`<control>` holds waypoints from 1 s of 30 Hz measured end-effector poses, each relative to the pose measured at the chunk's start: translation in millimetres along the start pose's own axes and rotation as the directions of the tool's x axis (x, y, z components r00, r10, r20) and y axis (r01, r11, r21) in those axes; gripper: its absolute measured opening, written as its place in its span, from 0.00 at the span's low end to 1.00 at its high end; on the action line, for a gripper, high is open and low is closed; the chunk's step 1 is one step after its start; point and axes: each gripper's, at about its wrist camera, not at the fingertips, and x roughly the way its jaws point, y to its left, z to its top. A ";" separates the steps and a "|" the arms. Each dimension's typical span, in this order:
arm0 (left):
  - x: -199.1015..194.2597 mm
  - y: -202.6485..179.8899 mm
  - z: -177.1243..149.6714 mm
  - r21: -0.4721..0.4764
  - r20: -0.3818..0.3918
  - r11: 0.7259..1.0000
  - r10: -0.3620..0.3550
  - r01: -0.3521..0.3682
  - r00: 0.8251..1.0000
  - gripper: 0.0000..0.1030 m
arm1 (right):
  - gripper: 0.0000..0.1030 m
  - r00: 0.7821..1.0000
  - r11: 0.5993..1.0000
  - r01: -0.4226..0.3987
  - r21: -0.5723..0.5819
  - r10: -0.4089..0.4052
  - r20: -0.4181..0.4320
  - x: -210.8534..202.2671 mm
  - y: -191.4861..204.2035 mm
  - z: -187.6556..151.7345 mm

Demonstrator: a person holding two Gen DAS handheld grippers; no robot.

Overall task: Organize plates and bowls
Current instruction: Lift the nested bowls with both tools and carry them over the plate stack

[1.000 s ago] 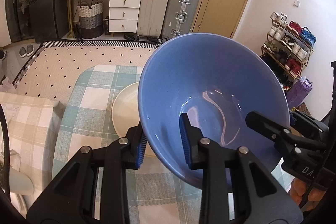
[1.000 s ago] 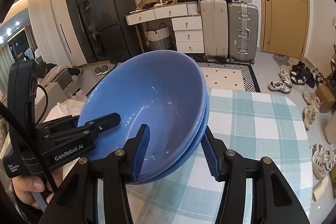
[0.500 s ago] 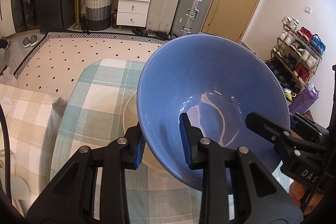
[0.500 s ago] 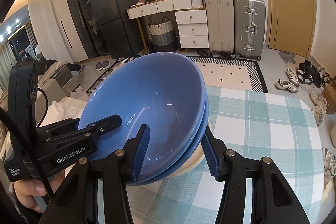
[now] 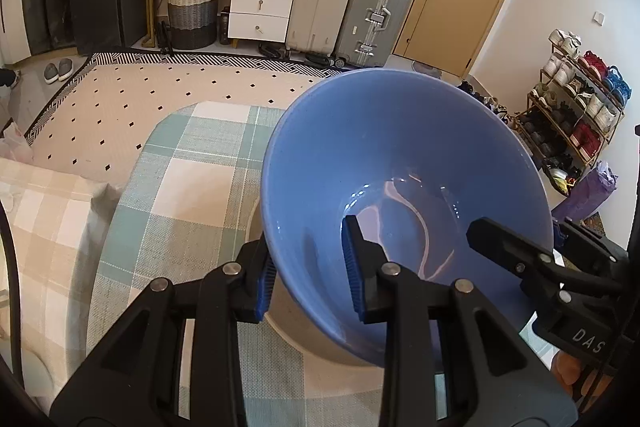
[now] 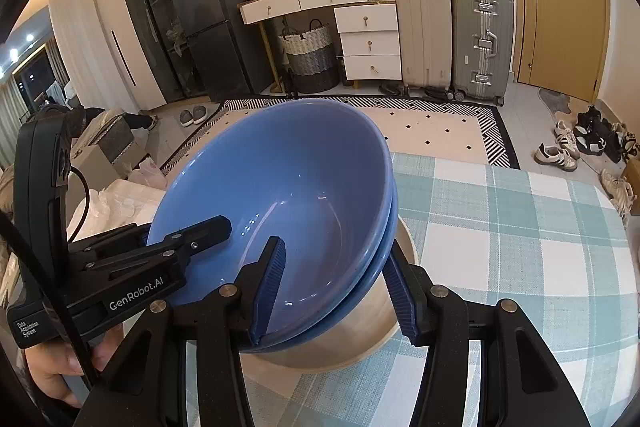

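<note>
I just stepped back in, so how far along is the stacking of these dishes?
Done: two glossy blue ceramic bowls already sit nested together. In hand: the left gripper and right gripper each clamp opposite rims of that pair, holding it tilted just above a cream round plate on the checked teal tablecloth. Left: set the bowls down on the plate and let go. No other dishes show.
</note>
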 end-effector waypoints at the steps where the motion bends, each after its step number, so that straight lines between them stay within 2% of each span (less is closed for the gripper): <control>1: 4.7 1.5 0.5 -0.004 -0.004 1.000 -0.001 0.001 1.000 0.25 | 0.50 1.000 1.000 0.000 0.004 0.000 -0.004 3.1 -1.2 0.2; 10: 28.8 8.1 1.2 -0.004 -0.009 1.000 0.005 -0.005 1.000 0.25 | 0.50 1.000 1.000 -0.002 0.012 0.002 -0.015 19.5 -8.9 0.1; 21: 32.3 4.6 2.1 0.005 0.000 1.000 0.018 -0.018 1.000 0.25 | 0.50 1.000 1.000 0.001 0.016 0.000 -0.022 22.3 -9.6 -1.4; 30: 29.8 1.0 1.8 -0.002 0.002 1.000 -0.004 0.004 1.000 0.31 | 0.54 1.000 1.000 -0.010 0.030 0.010 -0.020 26.7 -13.0 -5.0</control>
